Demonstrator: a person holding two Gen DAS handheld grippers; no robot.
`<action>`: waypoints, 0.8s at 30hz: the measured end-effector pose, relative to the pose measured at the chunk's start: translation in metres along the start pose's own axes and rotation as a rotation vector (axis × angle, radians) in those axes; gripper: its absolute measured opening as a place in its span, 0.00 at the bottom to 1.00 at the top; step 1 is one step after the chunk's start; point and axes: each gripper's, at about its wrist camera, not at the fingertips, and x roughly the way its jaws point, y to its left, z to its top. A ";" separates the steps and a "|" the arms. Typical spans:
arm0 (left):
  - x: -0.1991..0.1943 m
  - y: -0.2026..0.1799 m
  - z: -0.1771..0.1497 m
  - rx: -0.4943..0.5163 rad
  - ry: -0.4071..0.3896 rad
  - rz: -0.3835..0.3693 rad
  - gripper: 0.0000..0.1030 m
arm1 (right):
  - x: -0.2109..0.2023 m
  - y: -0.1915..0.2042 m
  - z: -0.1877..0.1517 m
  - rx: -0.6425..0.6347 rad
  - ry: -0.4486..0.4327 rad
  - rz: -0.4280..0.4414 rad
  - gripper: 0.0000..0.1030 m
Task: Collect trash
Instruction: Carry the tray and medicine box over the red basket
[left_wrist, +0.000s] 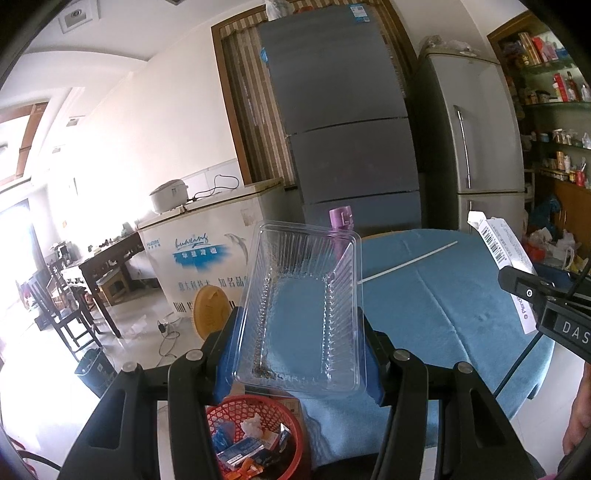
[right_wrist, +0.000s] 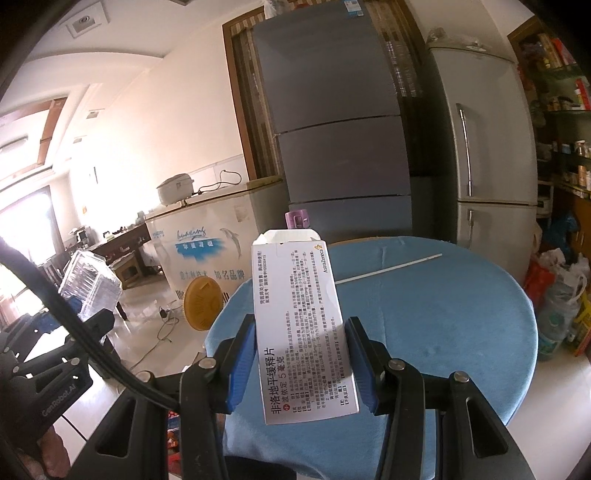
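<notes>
My left gripper (left_wrist: 301, 347) is shut on a clear plastic tray (left_wrist: 301, 306) and holds it upright above the red mesh trash basket (left_wrist: 255, 432), which holds several wrappers and small boxes. My right gripper (right_wrist: 301, 360) is shut on a white medicine box (right_wrist: 301, 325) with Chinese print, held upright over the blue-covered round table (right_wrist: 424, 332). The box also shows in the left wrist view (left_wrist: 506, 254), and the tray in the right wrist view (right_wrist: 90, 284). A thin white stick (right_wrist: 389, 268) lies on the table's far side.
A purple-capped bottle (right_wrist: 296, 219) stands at the table's far edge. Behind are a grey fridge (left_wrist: 347, 122), a silver fridge (left_wrist: 476, 147) and a white chest freezer (left_wrist: 207, 251). A yellow round fan (left_wrist: 212, 314) and cables lie on the floor. Bags pile at right (right_wrist: 557, 295).
</notes>
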 end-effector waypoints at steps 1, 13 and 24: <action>0.000 0.000 0.000 -0.001 0.001 -0.001 0.56 | 0.001 -0.001 0.000 0.002 0.004 0.003 0.49; 0.004 -0.001 -0.002 -0.010 0.022 -0.002 0.56 | 0.011 -0.003 0.002 -0.004 0.027 0.018 0.49; 0.009 0.005 -0.004 -0.025 0.040 0.005 0.56 | 0.023 -0.007 0.005 -0.016 0.053 0.038 0.49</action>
